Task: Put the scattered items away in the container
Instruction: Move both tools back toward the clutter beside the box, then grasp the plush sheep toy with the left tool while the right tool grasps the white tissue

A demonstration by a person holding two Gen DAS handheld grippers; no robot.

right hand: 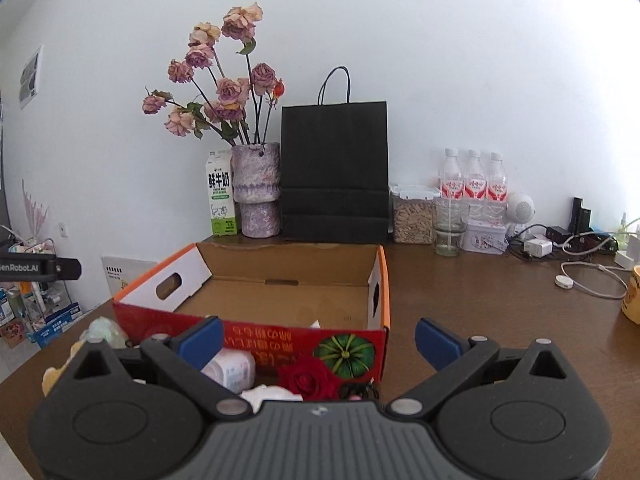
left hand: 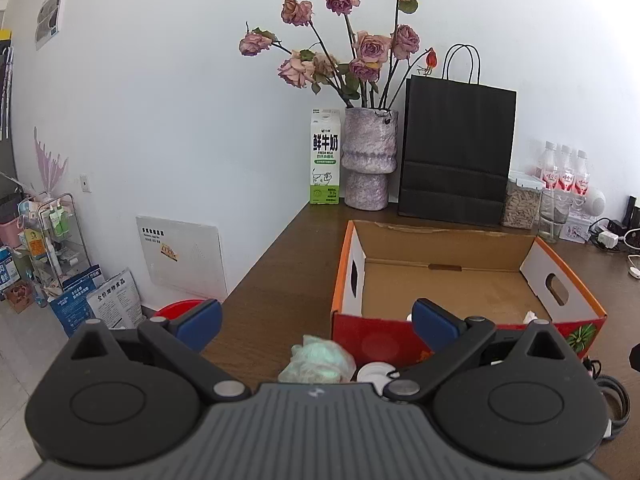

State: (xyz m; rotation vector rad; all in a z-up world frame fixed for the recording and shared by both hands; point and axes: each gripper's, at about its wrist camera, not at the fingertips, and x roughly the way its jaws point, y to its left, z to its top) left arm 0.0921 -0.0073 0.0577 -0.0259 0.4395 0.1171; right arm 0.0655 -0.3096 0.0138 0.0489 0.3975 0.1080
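Observation:
An open cardboard box (left hand: 376,340) with a red front wall and orange rim sits on the brown table; its floor (right hand: 280,292) is nearly bare, with a small white scrap (left hand: 530,316) inside. In front of it lie a pale green crumpled bag (left hand: 316,360), a white bottle (right hand: 232,368), a red rose (right hand: 308,380), a white item (right hand: 268,394) and a dark looped item (right hand: 358,392). My left gripper (left hand: 316,324) is open above the green bag. My right gripper (right hand: 319,342) is open over the rose and bottle, holding nothing.
Behind the box stand a milk carton (left hand: 325,156), a vase of dried roses (left hand: 370,160), a black paper bag (right hand: 334,172), a jar (right hand: 412,216), a glass (right hand: 450,226) and water bottles (right hand: 474,180). Cables (right hand: 592,276) and a yellow mug (right hand: 632,296) lie right. The table edge (left hand: 256,272) drops off left.

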